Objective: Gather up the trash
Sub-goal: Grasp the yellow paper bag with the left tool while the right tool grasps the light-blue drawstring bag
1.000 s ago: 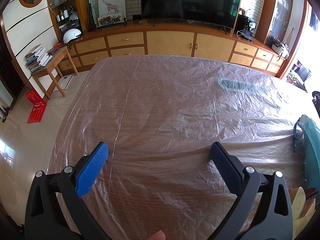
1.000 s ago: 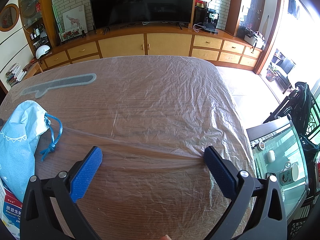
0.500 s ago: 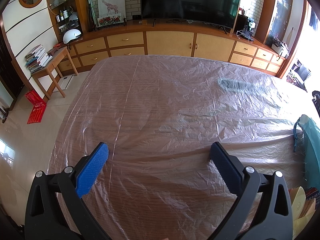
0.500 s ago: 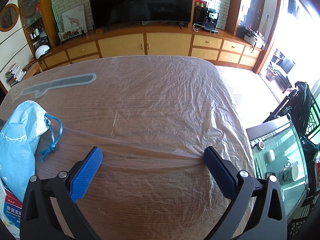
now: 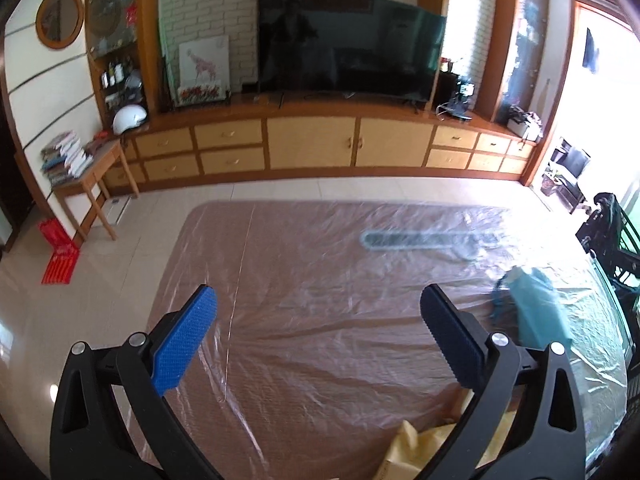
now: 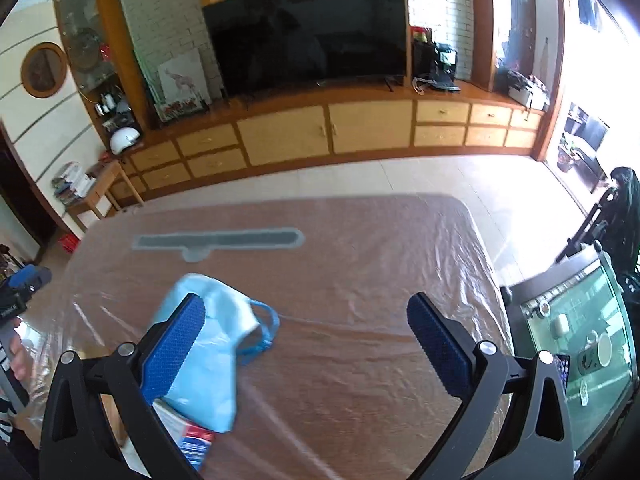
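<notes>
Both grippers' jaws gape empty above the plastic-covered table (image 5: 320, 360)

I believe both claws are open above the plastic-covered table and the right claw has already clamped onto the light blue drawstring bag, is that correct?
Not quite. The right claw is open and holds nothing: in the right wrist view its jaws stand wide apart, and the light blue drawstring bag lies on the plastic-covered table, partly behind one finger. The left claw is open too.
</notes>
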Tool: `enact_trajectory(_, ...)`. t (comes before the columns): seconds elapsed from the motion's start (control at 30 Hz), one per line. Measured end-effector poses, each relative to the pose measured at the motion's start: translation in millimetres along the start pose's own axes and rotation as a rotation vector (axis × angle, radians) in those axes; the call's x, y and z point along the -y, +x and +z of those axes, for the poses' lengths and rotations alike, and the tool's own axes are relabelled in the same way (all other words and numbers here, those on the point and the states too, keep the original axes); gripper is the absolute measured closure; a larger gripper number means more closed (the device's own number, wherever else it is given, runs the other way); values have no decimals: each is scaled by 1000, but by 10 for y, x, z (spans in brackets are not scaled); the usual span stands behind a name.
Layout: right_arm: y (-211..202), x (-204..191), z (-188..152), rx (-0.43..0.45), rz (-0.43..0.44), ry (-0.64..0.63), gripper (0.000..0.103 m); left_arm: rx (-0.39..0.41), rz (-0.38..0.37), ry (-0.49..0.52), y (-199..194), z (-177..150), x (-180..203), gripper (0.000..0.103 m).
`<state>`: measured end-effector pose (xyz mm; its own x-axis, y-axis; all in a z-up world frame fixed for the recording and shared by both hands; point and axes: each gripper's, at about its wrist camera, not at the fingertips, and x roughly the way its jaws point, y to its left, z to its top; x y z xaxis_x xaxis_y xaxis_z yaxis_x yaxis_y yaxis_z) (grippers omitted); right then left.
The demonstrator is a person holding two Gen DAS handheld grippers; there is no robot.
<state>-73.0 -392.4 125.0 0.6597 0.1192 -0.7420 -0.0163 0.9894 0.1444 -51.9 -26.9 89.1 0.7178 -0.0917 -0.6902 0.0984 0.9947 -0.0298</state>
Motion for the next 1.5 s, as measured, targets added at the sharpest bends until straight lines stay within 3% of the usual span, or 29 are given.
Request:
enact_trajectory(0.17,-263,-269,137,35,54,-30,4,37,-71,55,-332,29,172,2)
enact_trajectory(0.4,-210,-562,111,-54,76,-35,4,-82,-217,22,-551,-348,186,2)
enact_trajectory(0.57,7,-643,-109,-134,71,-26,4,-112,-237,-13,-712,-666,132,2)
enact_trajectory(0.7,74,-732,-208,-173,67,-67,4,-123,-240,113,-813,-885,210,2)
enact_trajectory(0.77,143,-710,-221,-207,76,-23,4,-149,-226,178,-800,-995,298,2)
enact_trajectory(0.87,272,-689,-227,-249,90,52,4,-181,-249,189,-757,-1066,405,2)
enact_trajectory(0.97,443,-712,-249,-286,68,98,4,-209,-281,130,-616,-1062,411,1)
enact_trajectory(1.07,561,-728,-277,-310,71,131,4,-233,-402,-59,-508,-963,175,2)
enact_trajectory(1.13,620,-737,-284,-322,53,142,4,-258,-422,-145,-391,-914,44,2)
enact_trajectory(1.23,718,-754,-326,-342,34,151,4,-300,-374,-148,-270,-917,-5,2)
enact_trajectory(1.5,986,-831,-419,-420,67,177,4,-413,-471,-195,10,-1042,60,2)
